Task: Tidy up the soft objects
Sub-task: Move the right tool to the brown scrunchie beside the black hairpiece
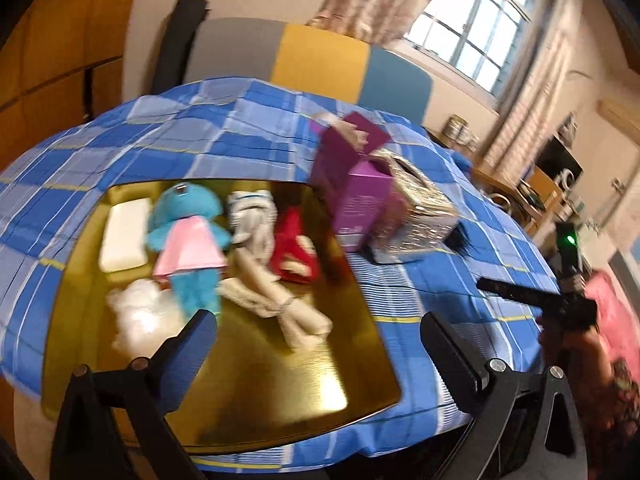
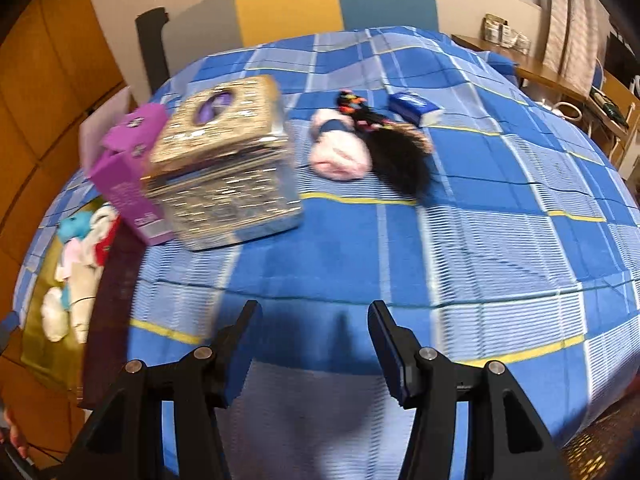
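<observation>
Step in hand, as judged: between picks. Gold tray (image 1: 248, 380) at the bed's near left edge already carries several soft items; more remain loose on the blue plaid bedspread (image 2: 500, 240).

Left tool (image 1: 320, 344): jaws spread wide, nothing between them, hovering over the tray's near edge.
Right tool (image 2: 316, 336): jaws spread, empty, over bare bedspread at the near edge.

On tray: blue plush doll in pink dress (image 1: 188, 240), white foam pad (image 1: 125, 234), white fluffy piece (image 1: 140, 312), striped white sock bundle (image 1: 256, 240), red plush item (image 1: 294, 248).

Loose toward the far side of the bed: pink fluffy roll with blue band (image 2: 340, 152), touching a black furry tassel with a beaded end (image 2: 396, 156); blue tissue pack (image 2: 416, 108) just beside them.

Next move, as judged: right tool reaches far across for the pink roll, separating it from the tassel.

Obstacles: silver patterned box (image 2: 228, 164) and purple carton (image 2: 128, 176), touching, stand between tray and loose items; a carry must pass over or around them.
</observation>
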Action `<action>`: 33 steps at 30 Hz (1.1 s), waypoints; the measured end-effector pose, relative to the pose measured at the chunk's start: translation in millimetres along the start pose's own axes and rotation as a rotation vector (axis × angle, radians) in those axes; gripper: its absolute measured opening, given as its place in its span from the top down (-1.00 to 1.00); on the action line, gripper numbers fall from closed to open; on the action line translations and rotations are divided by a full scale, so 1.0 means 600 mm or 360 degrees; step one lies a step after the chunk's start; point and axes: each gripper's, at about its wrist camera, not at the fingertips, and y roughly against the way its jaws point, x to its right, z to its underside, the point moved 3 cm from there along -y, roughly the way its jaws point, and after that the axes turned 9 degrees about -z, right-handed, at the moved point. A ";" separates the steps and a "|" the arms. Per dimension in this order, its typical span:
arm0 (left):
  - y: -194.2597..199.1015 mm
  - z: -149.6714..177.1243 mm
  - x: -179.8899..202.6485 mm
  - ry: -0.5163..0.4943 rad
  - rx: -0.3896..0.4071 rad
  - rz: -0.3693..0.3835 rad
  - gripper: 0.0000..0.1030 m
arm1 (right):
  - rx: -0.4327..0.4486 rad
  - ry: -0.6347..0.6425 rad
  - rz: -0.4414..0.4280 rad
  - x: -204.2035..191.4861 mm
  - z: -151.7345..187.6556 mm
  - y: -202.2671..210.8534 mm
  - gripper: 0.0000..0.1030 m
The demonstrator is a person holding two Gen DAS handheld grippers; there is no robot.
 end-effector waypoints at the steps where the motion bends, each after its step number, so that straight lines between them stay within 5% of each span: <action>1: -0.002 -0.001 0.011 -0.0017 -0.0004 0.0014 -0.99 | 0.0002 0.0003 0.0019 0.012 -0.004 -0.001 -0.08; 15: -0.048 -0.003 0.150 -0.0234 -0.0096 0.0158 -0.99 | 0.0174 0.0027 0.0021 0.111 -0.178 -0.046 -0.08; 24: -0.074 0.005 0.162 -0.0265 -0.0171 0.0115 -0.99 | 0.0051 0.0052 -0.0008 0.124 -0.279 -0.179 -0.07; 29: -0.083 0.001 0.161 -0.0251 -0.0188 0.0108 -0.99 | -0.0137 -0.0045 0.0072 0.147 -0.291 -0.249 -0.06; 33: -0.087 -0.002 0.169 -0.0251 -0.0187 0.0139 -0.99 | -0.0154 -0.0055 0.0128 0.168 -0.278 -0.244 0.44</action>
